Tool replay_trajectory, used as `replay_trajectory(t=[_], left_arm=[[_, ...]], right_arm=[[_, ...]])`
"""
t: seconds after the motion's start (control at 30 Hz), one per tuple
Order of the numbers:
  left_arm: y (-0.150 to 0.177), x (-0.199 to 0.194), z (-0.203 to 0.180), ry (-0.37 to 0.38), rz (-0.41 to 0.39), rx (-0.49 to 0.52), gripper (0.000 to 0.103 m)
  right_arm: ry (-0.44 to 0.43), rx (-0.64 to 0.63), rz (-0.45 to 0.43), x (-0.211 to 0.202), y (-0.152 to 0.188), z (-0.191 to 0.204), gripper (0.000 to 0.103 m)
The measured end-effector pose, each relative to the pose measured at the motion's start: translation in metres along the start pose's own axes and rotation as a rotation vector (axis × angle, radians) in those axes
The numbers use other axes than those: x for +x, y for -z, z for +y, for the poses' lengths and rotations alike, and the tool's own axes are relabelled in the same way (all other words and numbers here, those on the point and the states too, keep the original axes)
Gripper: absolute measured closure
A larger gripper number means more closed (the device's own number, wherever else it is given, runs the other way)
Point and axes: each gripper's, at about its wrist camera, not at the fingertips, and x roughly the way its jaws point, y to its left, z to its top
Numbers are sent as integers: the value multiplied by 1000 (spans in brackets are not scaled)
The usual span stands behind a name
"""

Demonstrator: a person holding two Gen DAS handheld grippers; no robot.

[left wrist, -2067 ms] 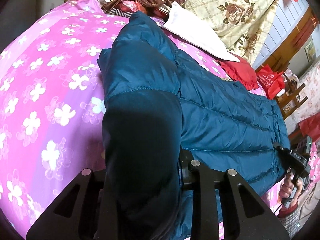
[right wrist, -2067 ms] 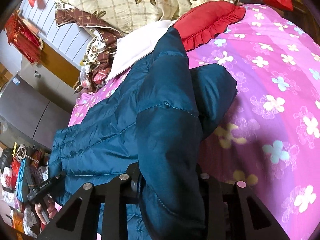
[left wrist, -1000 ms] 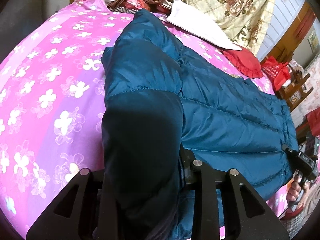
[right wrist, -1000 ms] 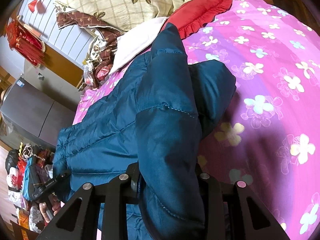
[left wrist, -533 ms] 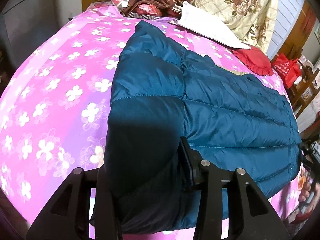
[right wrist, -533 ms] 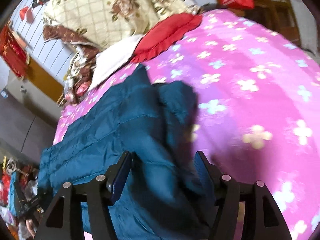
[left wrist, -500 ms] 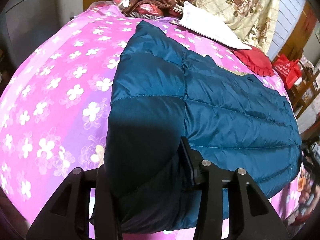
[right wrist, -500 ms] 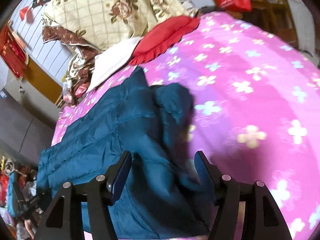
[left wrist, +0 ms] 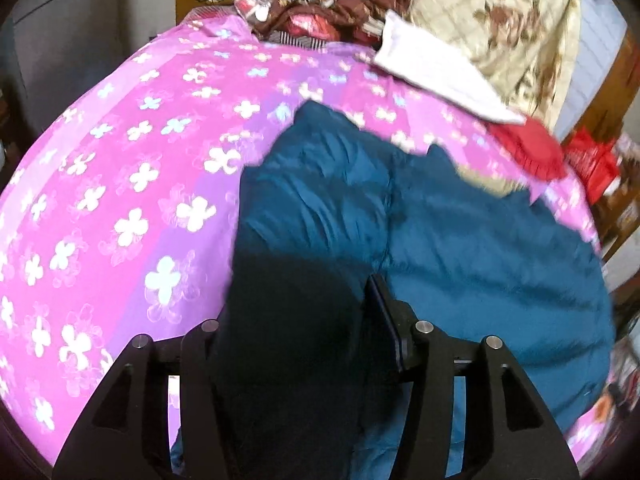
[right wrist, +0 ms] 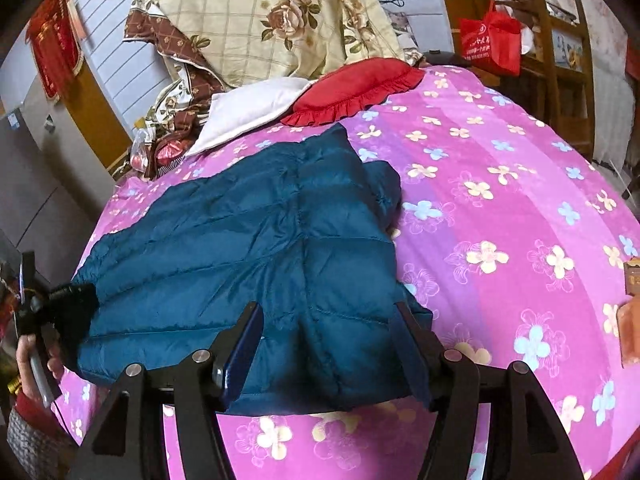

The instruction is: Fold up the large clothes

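We have the teal down jacket (right wrist: 248, 240) lying on the pink floral bedspread (right wrist: 520, 208), near the front edge, one side already turned over onto the body. Right gripper (right wrist: 326, 344) is let go: jaws spread wide, straddling the hem, nothing pinched. Left gripper (left wrist: 296, 320) is clenched on a thick fold of jacket at the other end. Our read: first fold down, left end not yet laid, more folds needed to get it compact.
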Motion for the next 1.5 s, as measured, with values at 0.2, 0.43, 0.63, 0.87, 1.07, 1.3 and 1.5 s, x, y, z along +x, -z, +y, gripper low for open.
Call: replay_trajectory(t=[0.2,0.43,0.63,0.87,1.07,1.3,1.5], left_arm=[[-20,-38,13,-34,-129,-24,50],[-11,-104,26,-215,-320,-8,50],[52,-165,-3,-334,-532,135,16],[122,-212,-21,-217,-528,115,14],[170,-240,-41,-243,-529,140,14],[200,-260,-39,-223,-539,91,14],[217,-252,-45,-198,-467,112,14]], right_arm=[[-7,-4,-38,-15,6,12,40],[14,-64,-95,-36,20,34,40],[11,-73,-128,-55,38,48,40],[41,-147,-122,-72,70,73,40],[47,-168,-110,-90,94,86,40],[64,-192,-129,-108,105,95,36],[98,-250,-139,-115,118,109,36]])
